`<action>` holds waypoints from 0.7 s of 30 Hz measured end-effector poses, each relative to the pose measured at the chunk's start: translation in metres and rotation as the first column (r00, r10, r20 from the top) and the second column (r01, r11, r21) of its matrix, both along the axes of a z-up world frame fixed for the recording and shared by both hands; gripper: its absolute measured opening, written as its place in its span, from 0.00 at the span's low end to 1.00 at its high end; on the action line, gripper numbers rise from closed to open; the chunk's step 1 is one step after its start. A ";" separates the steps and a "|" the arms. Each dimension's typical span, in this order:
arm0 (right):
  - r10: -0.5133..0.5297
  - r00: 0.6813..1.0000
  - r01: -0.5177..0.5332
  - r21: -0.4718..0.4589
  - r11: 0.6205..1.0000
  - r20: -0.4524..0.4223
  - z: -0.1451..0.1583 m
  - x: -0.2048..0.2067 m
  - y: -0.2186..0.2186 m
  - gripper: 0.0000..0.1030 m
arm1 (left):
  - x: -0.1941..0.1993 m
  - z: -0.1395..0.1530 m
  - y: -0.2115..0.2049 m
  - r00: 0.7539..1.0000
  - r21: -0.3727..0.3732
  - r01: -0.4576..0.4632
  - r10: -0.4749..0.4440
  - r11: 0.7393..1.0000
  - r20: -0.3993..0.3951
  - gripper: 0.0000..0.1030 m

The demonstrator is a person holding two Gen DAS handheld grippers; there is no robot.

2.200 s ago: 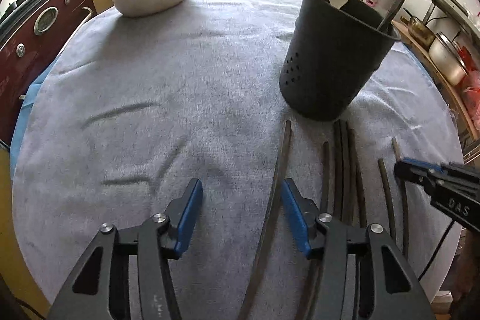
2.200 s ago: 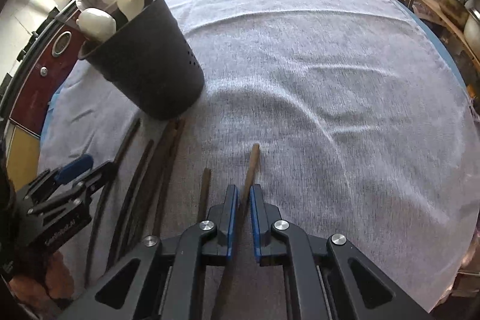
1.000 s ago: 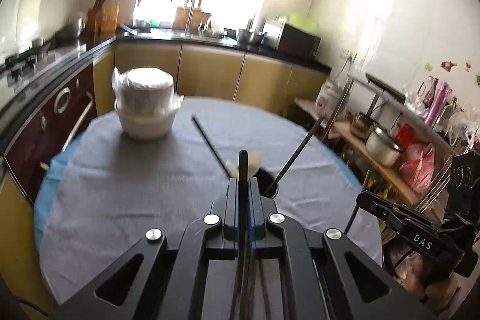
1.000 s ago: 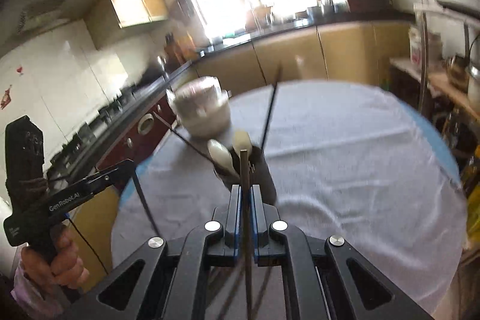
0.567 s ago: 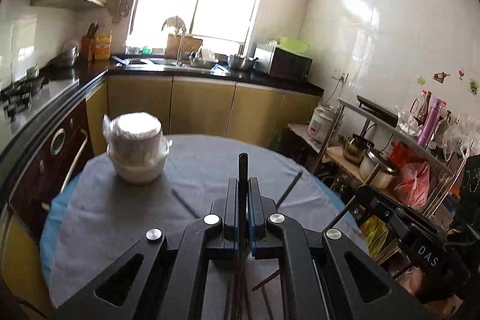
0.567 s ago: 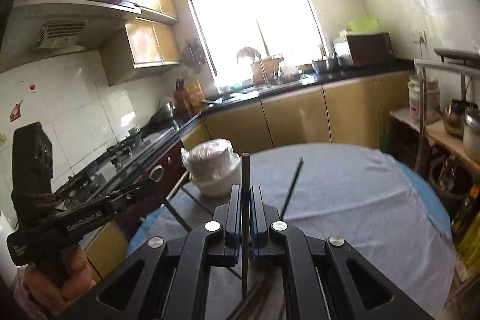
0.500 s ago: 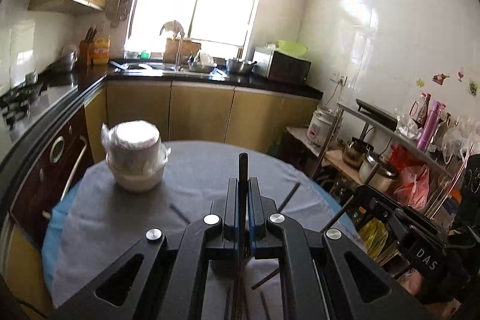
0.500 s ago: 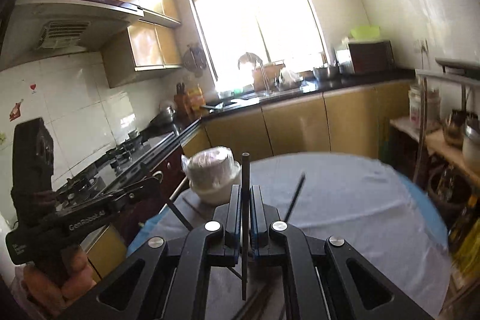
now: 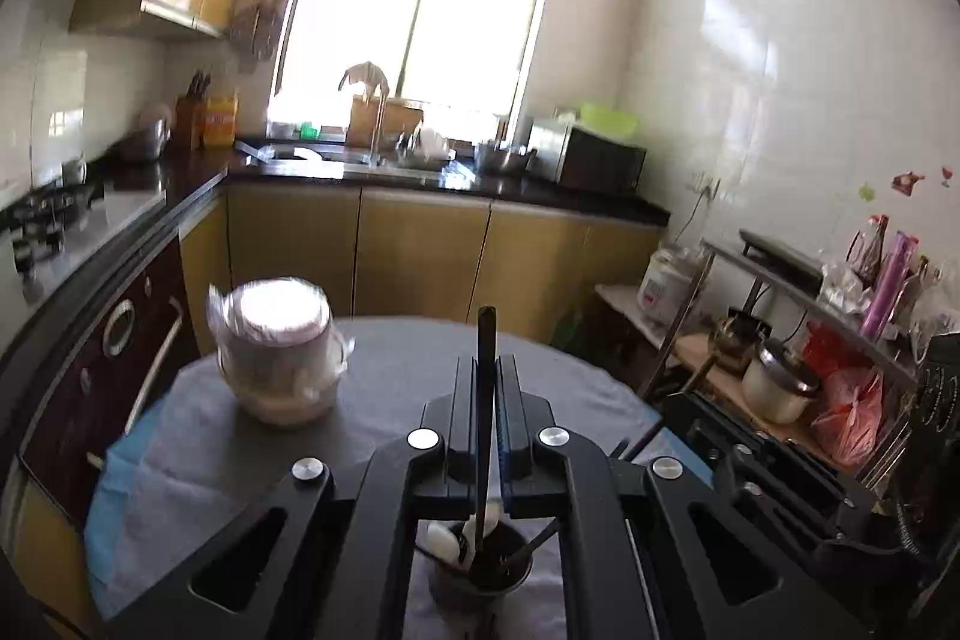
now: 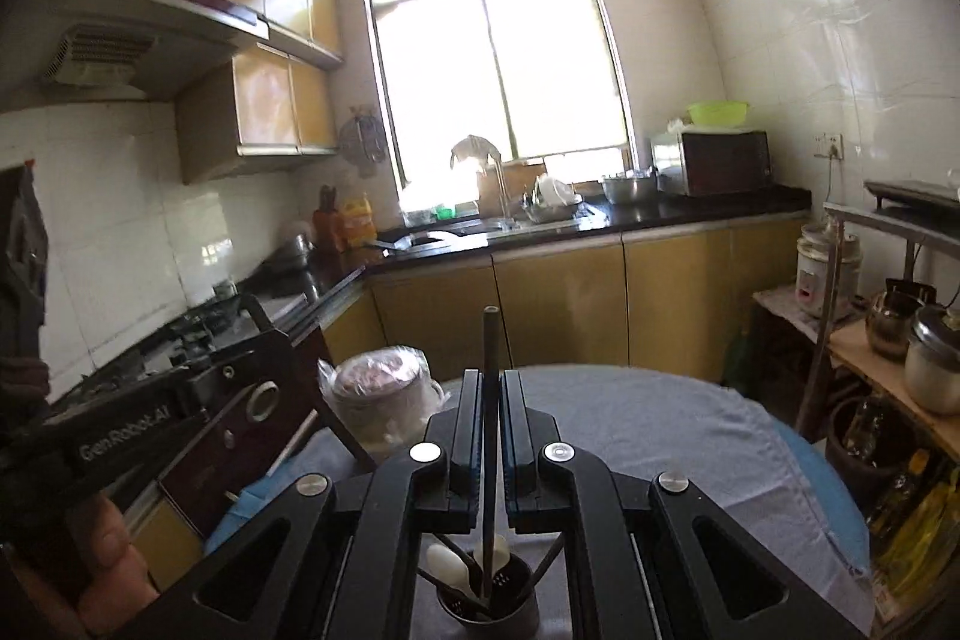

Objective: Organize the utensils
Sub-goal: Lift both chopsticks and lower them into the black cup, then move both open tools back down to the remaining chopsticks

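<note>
A: Since half a second ago both grippers have come over the dark holder [image 9: 480, 571], which now sits low between each pair of arms; before, only the grey-clothed desk [image 9: 396, 370] showed there.

B: And the fingers?

A: The left gripper [image 9: 485, 400] is clenched on a dark chopstick [image 9: 485, 340], held upright, its lower end reaching into the holder beside the white spoons [image 9: 447, 544]. The right gripper [image 10: 491, 418] is likewise clamped on its own chopstick [image 10: 491, 340], upright, its lower end down in the holder [image 10: 489, 610].

B: Anything else on the desk?

A: A wrapped stack of white bowls [image 9: 276, 346] at the far left, well apart from the holder.
</note>
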State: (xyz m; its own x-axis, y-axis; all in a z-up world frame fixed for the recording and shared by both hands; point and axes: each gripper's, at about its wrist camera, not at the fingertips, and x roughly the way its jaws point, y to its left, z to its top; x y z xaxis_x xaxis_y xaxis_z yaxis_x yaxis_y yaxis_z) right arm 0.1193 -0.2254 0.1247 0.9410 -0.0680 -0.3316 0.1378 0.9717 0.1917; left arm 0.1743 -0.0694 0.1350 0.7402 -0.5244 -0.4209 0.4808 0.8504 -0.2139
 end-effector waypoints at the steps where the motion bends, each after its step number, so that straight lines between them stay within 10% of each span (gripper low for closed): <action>1: 0.003 1.000 -0.003 0.004 1.000 -0.017 -0.007 0.003 0.000 0.06 | 0.002 -0.007 0.000 1.000 0.004 -0.001 0.001 1.000 -0.019 0.05; 12: 0.068 0.987 -0.050 0.121 0.991 -0.146 -0.053 -0.002 -0.014 0.09 | -0.016 -0.044 0.005 0.995 0.073 0.046 -0.040 0.996 -0.090 0.09; 15: 0.068 0.987 -0.049 0.127 0.991 -0.147 -0.059 -0.018 -0.018 0.11 | -0.039 -0.046 0.008 0.999 0.124 0.038 -0.034 0.992 -0.036 0.36; 21: 0.068 0.984 -0.039 0.175 0.984 -0.167 -0.079 -0.048 -0.031 0.11 | -0.083 -0.063 0.020 0.999 0.216 0.010 -0.022 0.976 0.049 0.57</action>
State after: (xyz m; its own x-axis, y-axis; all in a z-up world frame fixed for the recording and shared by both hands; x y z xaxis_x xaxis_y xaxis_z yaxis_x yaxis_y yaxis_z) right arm 0.0708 -0.2560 0.0461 0.8699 0.0521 -0.4906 0.1318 0.9337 0.3328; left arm 0.0910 -0.0490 0.0721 0.7559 -0.4373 -0.4873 0.5002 0.8659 -0.0012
